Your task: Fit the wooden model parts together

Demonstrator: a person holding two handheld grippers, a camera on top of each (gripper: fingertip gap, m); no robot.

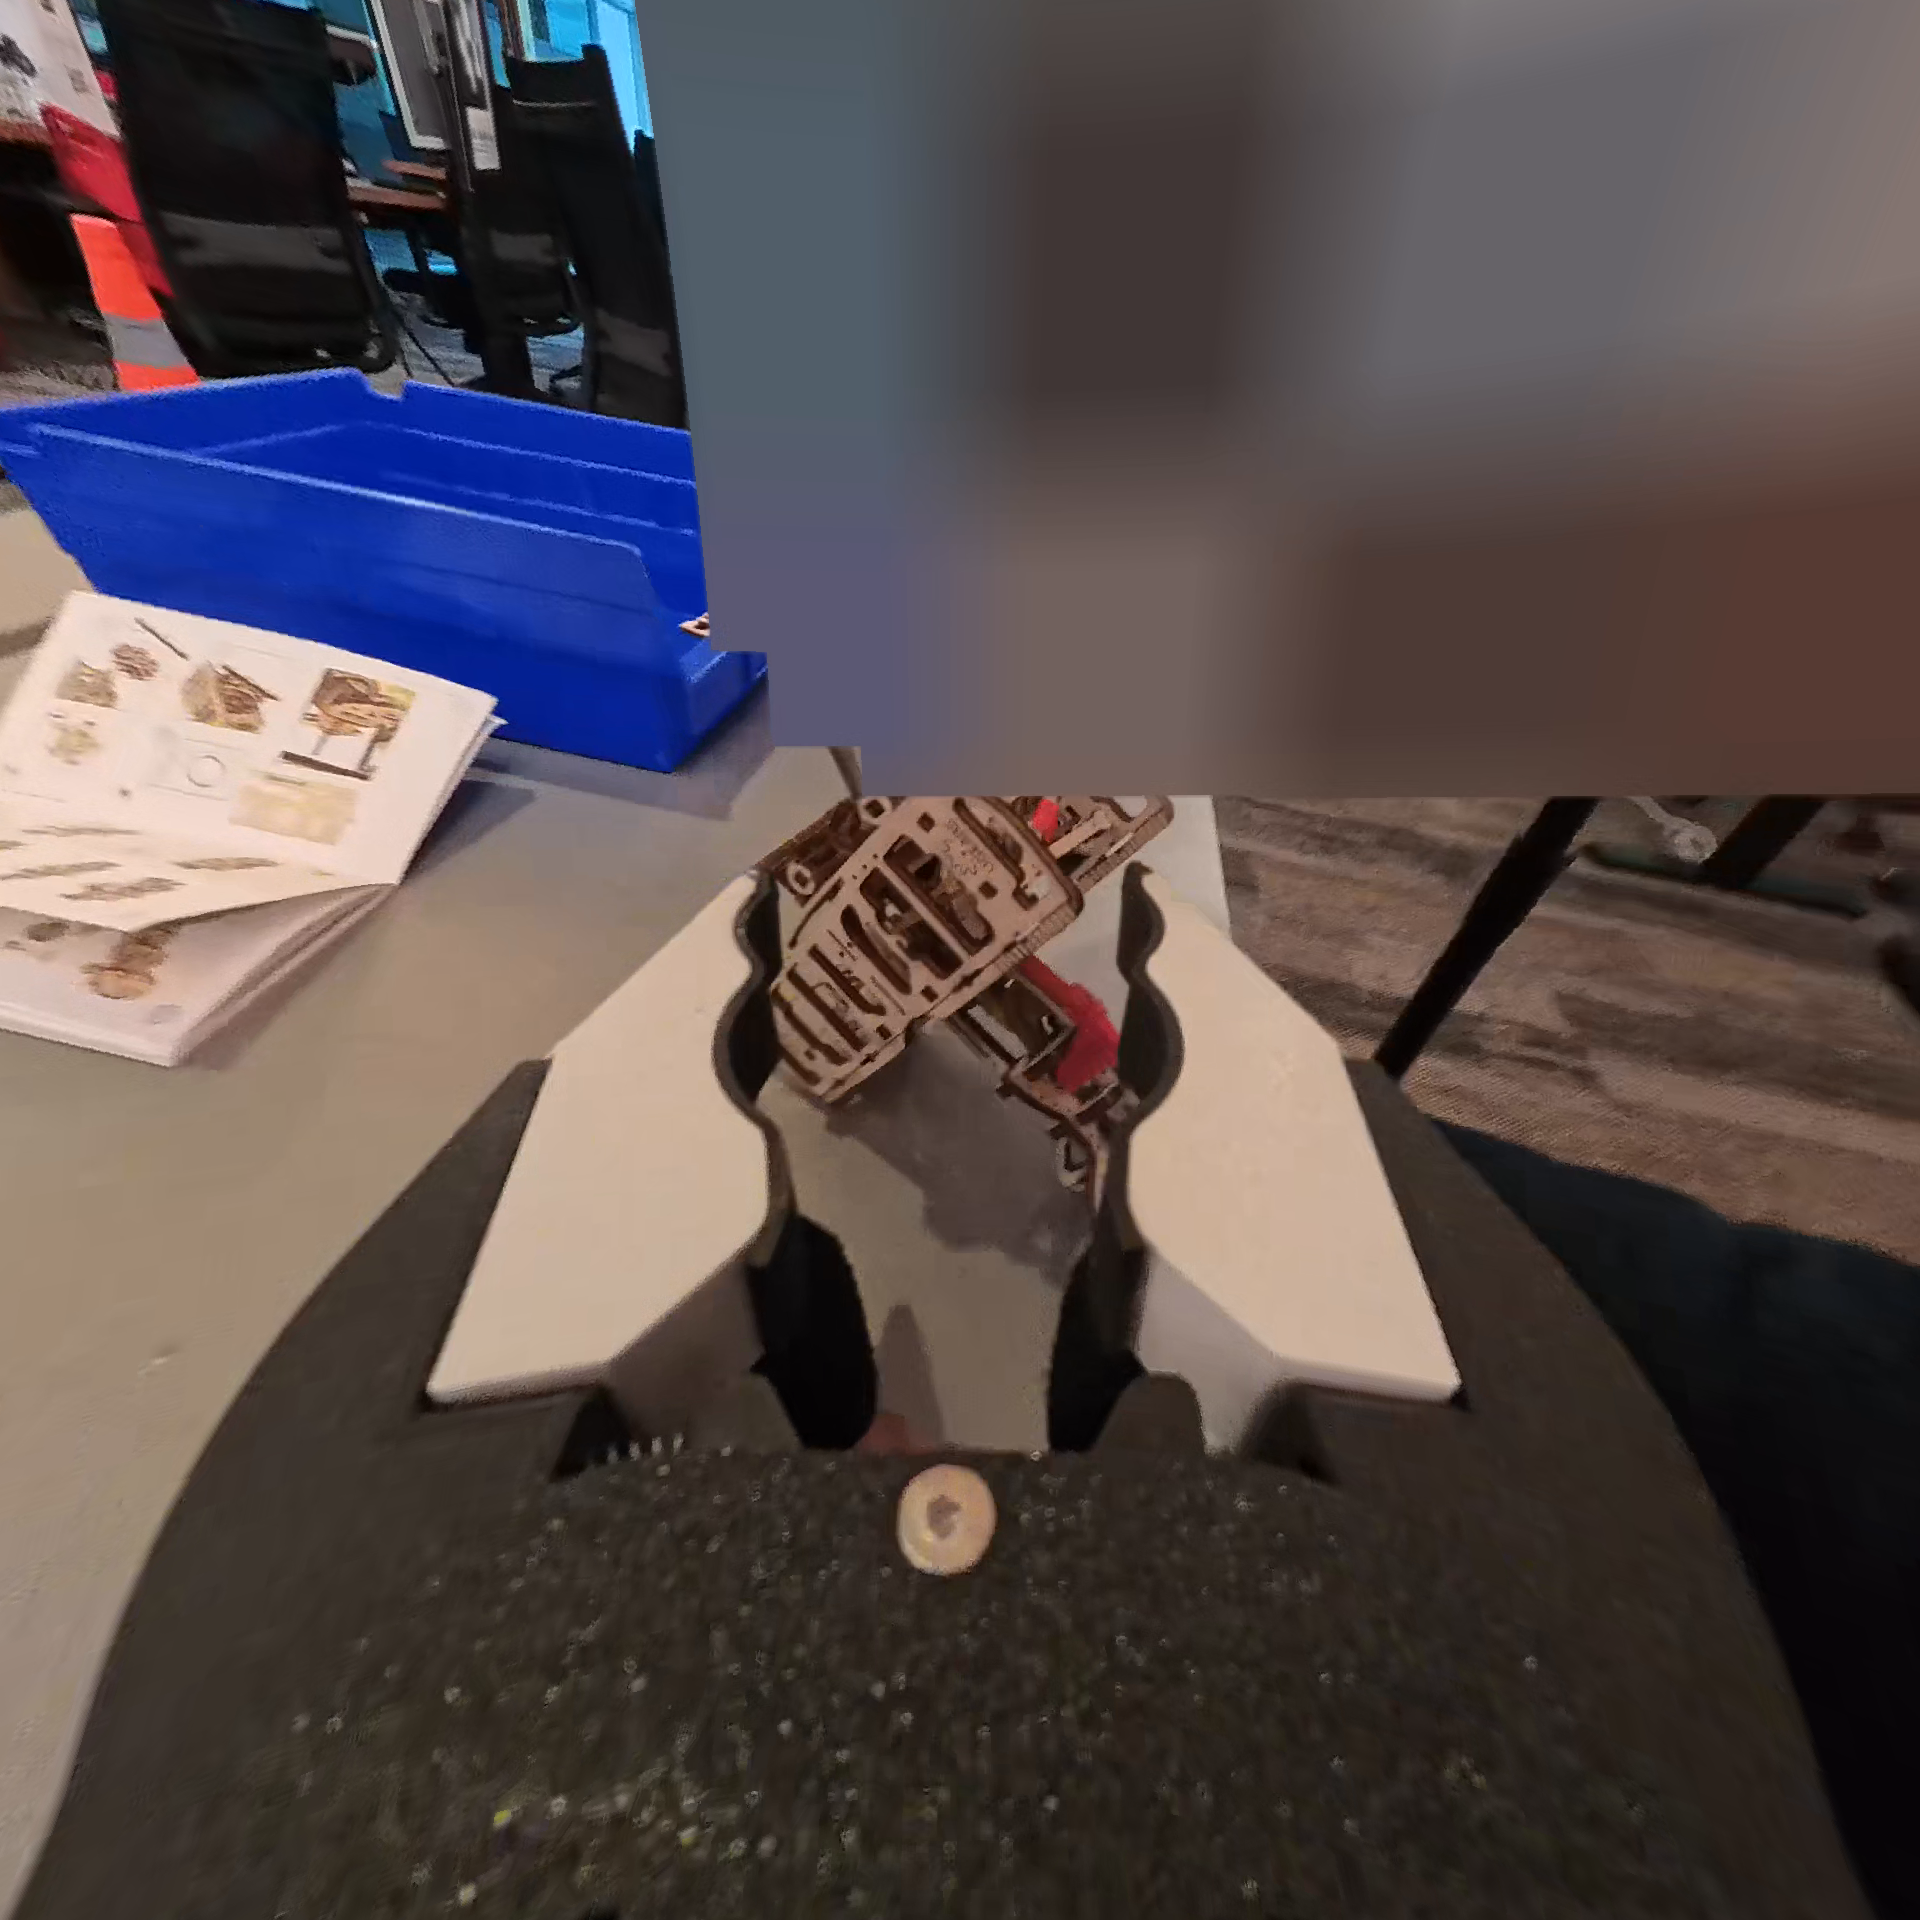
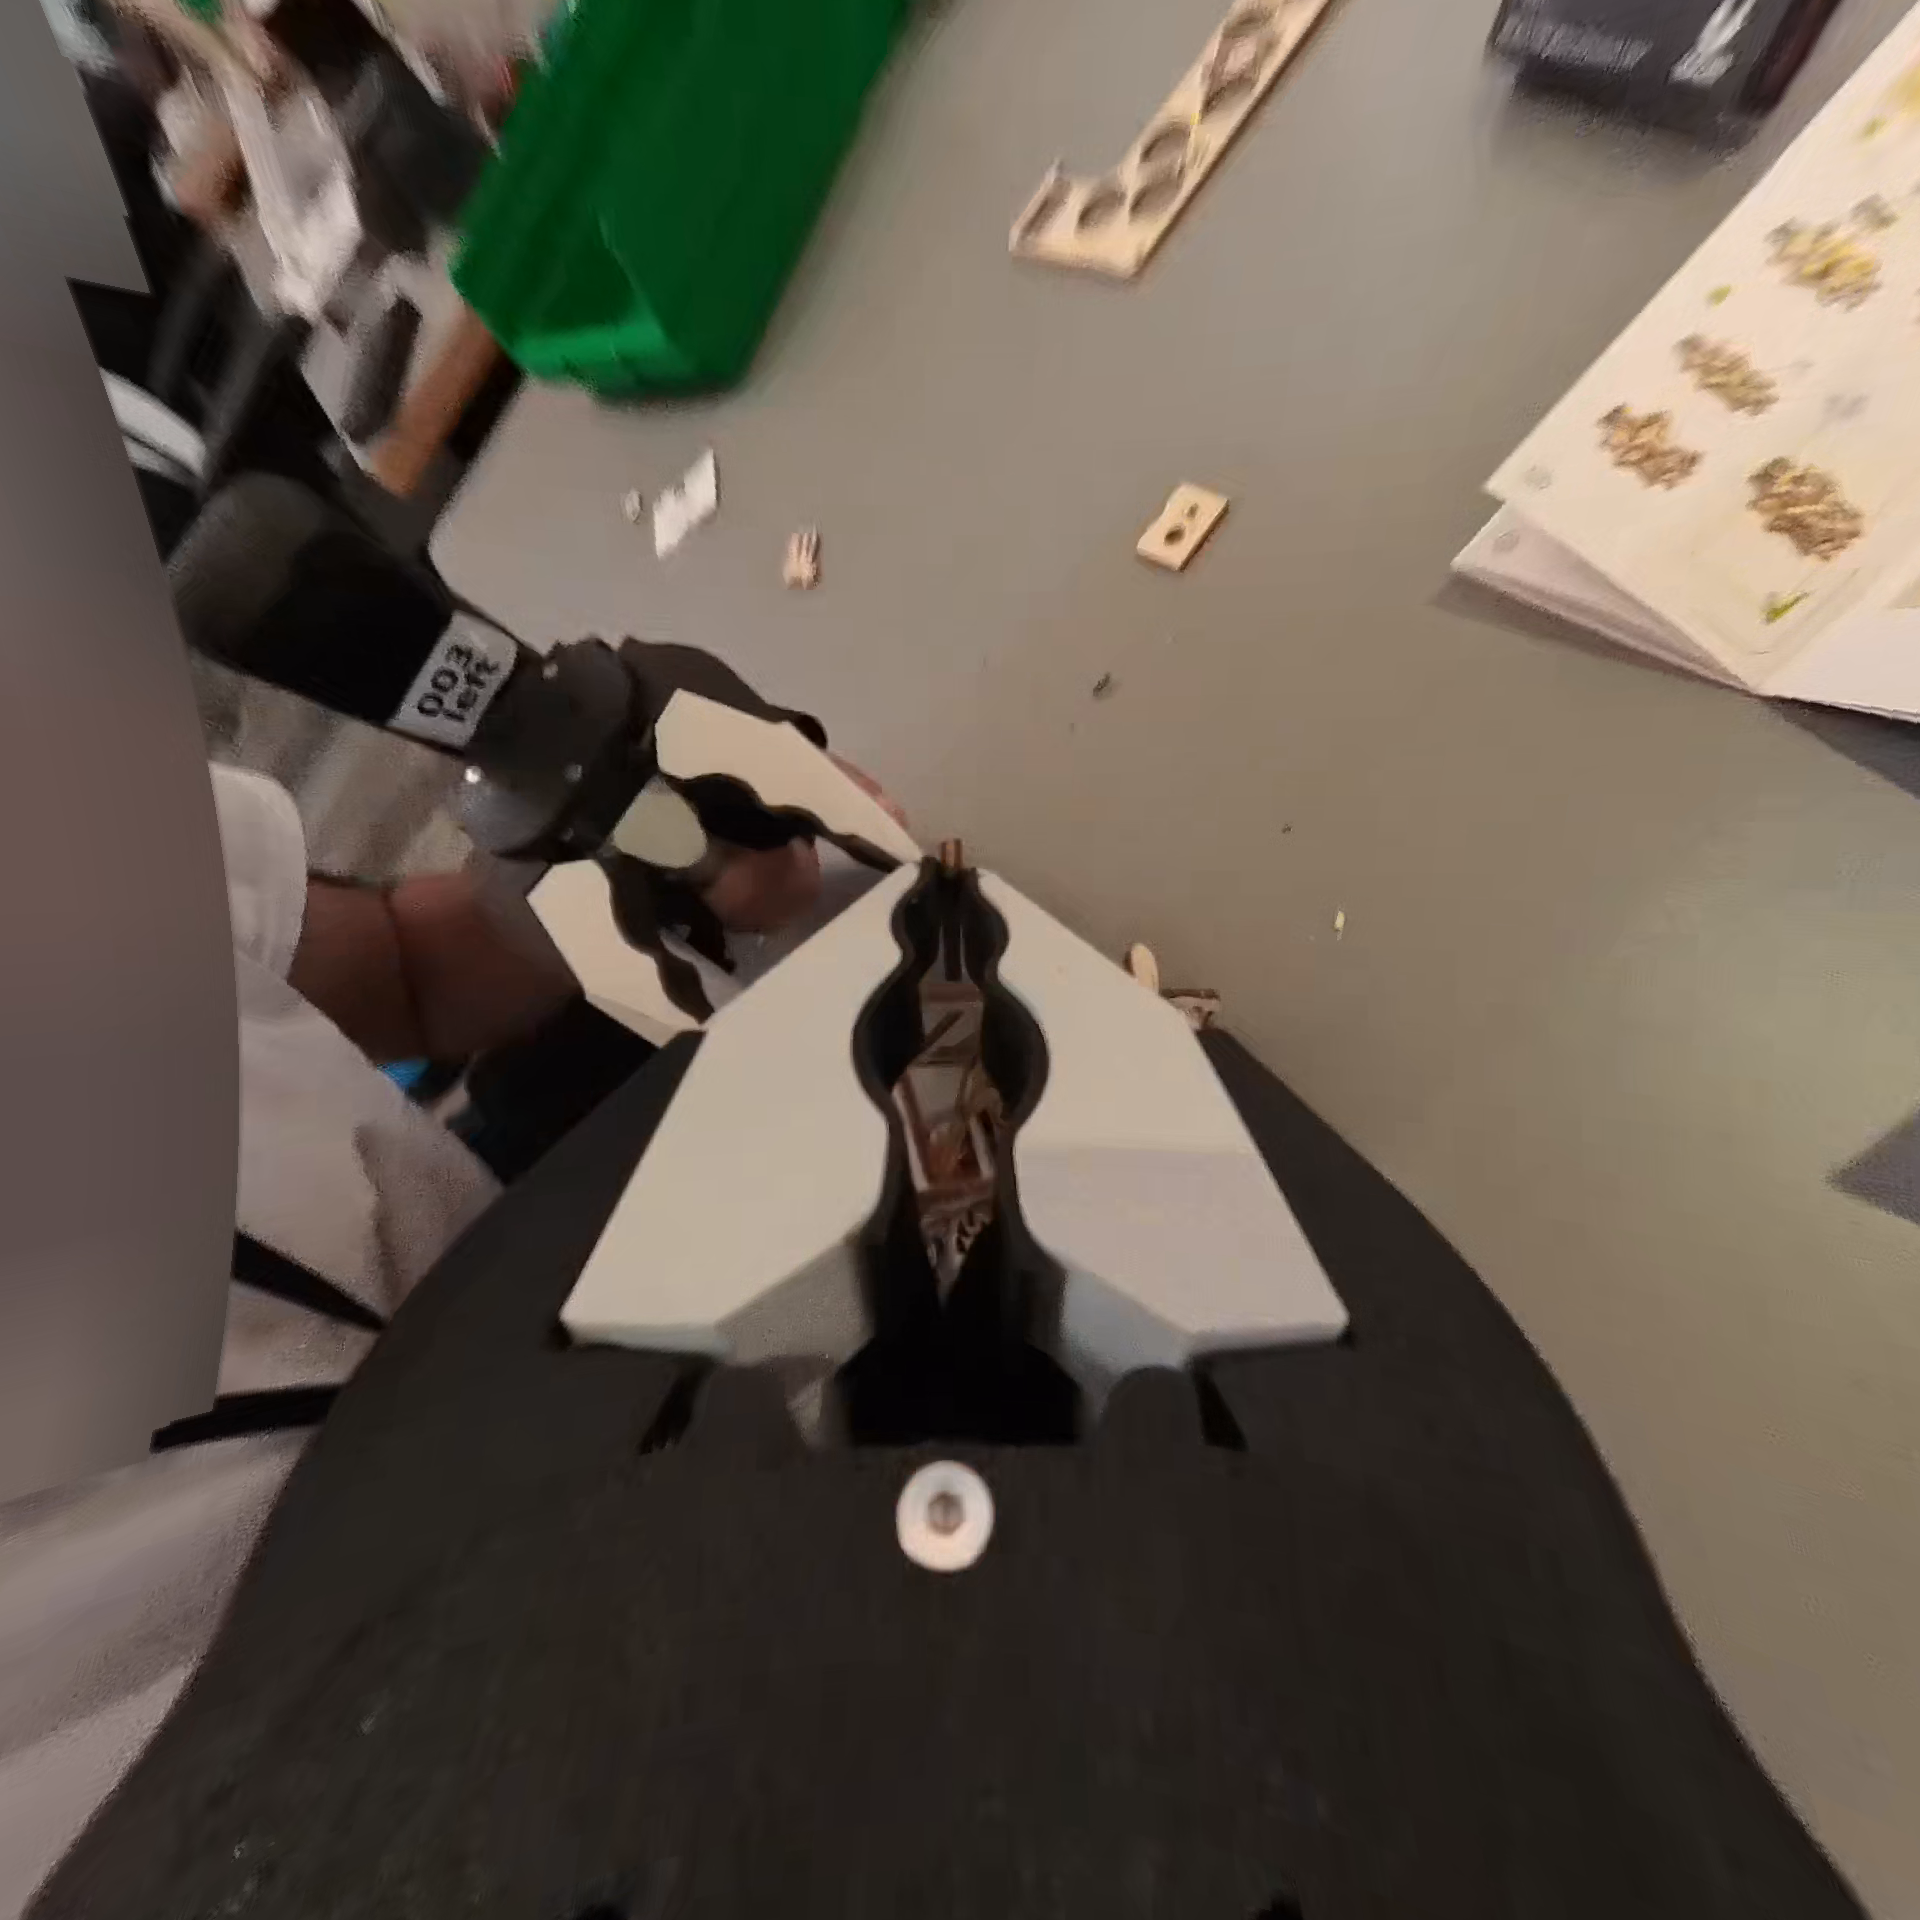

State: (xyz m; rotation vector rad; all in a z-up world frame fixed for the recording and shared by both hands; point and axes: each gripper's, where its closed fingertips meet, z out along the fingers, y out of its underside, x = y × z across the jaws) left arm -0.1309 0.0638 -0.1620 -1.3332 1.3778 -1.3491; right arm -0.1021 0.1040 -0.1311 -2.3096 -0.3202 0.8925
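The left gripper is reaching forward over the near edge of the grey table, its white fingers standing well apart. Between them, in the left wrist view, the wooden model is showing tilted, a laser-cut assembly with red pieces inside. It looks to be brushing the black lining of both fingers, but I cannot tell whether they are pressing on it or only framing it. In the right wrist view this same gripper is lying on its side at the left, fingers spread and pointing toward the right gripper's tip.

The right gripper is angling out across the table, its fingers drawn almost together and pinching a small wooden piece at their tips. More of the wooden assembly is showing through the slot between the fingers, beneath them.

On the surface, going left to right in the right wrist view: a green bin is sitting at the far edge, a few small wooden bits are lying loose, a long cut-out wooden sheet and a small square wooden part are lying farther out, and an open instruction booklet is resting at the right. In the left wrist view the booklet is lying beside a blue bin, with black chairs and an orange cone standing behind on the floor.
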